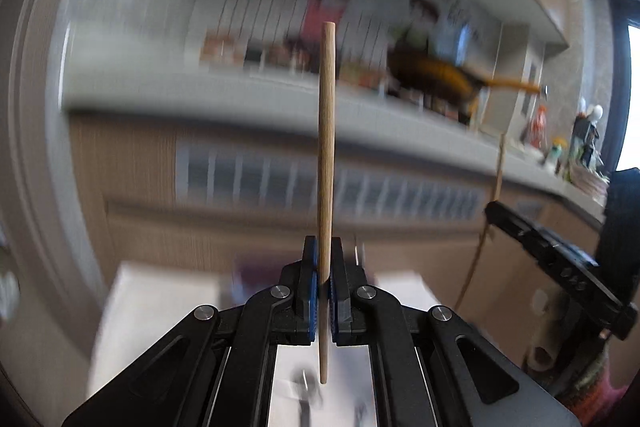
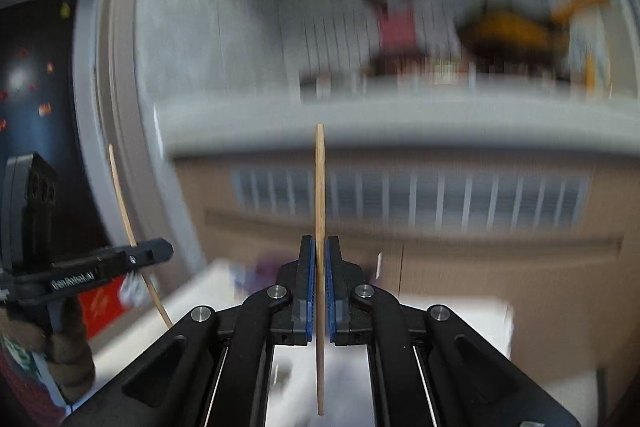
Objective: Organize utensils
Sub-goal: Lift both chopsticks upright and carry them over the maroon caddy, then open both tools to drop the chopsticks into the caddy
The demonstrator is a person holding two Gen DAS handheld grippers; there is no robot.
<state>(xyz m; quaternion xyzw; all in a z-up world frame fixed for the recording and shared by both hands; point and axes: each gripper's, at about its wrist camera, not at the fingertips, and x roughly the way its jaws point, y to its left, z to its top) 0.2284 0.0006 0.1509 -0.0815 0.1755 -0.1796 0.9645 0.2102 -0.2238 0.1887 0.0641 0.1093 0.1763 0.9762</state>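
Observation:
My left gripper (image 1: 323, 283) is shut on a wooden chopstick (image 1: 326, 147) that stands upright between the blue pads, held in the air. My right gripper (image 2: 319, 283) is shut on a second wooden chopstick (image 2: 319, 187), also upright. Each gripper shows in the other's view: the right gripper (image 1: 560, 259) with its chopstick (image 1: 494, 195) at the right edge of the left wrist view, the left gripper (image 2: 100, 267) with its chopstick (image 2: 128, 227) at the left of the right wrist view. Both views are blurred by motion.
A white surface (image 1: 160, 307) lies below the grippers. Beyond it is a grey countertop (image 1: 200, 91) over wooden cabinets (image 2: 480, 267), with a dark pan with an orange handle (image 1: 440, 75) and several jars along the back wall. A dark door (image 2: 36, 87) is far left.

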